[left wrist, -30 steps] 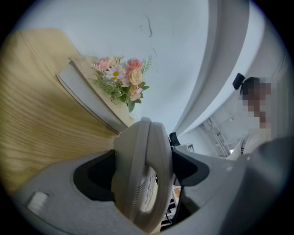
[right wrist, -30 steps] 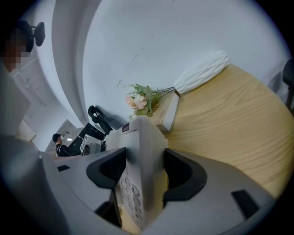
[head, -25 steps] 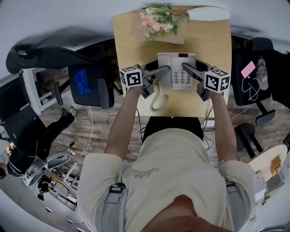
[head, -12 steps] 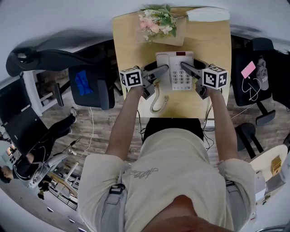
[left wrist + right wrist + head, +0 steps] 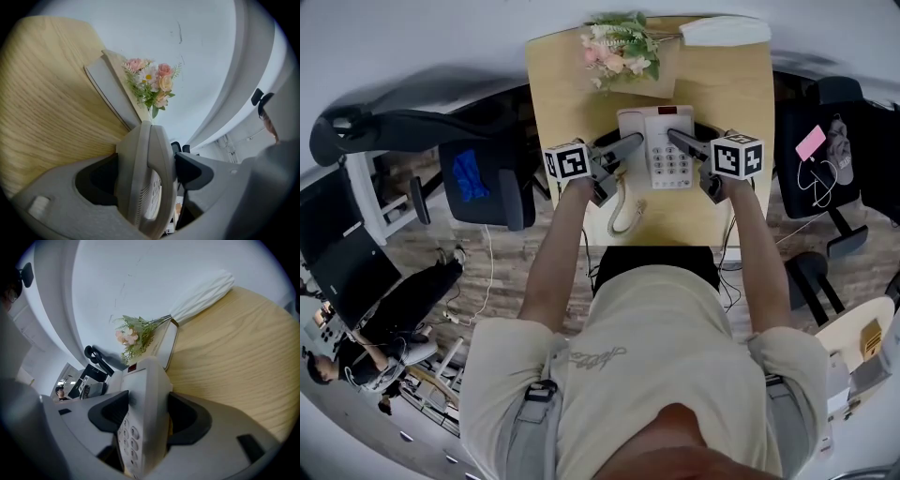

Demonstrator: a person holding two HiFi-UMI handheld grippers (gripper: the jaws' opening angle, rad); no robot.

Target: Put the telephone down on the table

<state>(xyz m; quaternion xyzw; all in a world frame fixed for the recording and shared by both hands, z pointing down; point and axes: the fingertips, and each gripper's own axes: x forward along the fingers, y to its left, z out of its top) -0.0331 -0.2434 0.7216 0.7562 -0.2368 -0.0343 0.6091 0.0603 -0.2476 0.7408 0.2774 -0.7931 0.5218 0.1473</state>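
Telephone (image 5: 661, 150): over the middle of the table (image 5: 741, 94); cannot tell whether it touches the wood.
Left gripper (image 5: 626, 146): jaws clamped on its 9 o'clock side.
Right gripper (image 5: 677, 141): jaws clamped on its 3 o'clock side.
Flowers (image 5: 617, 45): at the phone's 11 o'clock.

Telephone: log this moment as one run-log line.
telephone | left claw: shut on handset side | right claw: shut on keypad side | over table, contact unclear

nothing legible on view right now.
telephone (image 5: 666, 159) keypad digits too small, script on the shirt (image 5: 598, 354) too blurred; cubes on the left hand-held gripper (image 5: 632, 142) and right hand-held gripper (image 5: 677, 139) show only black-and-white square patterns.
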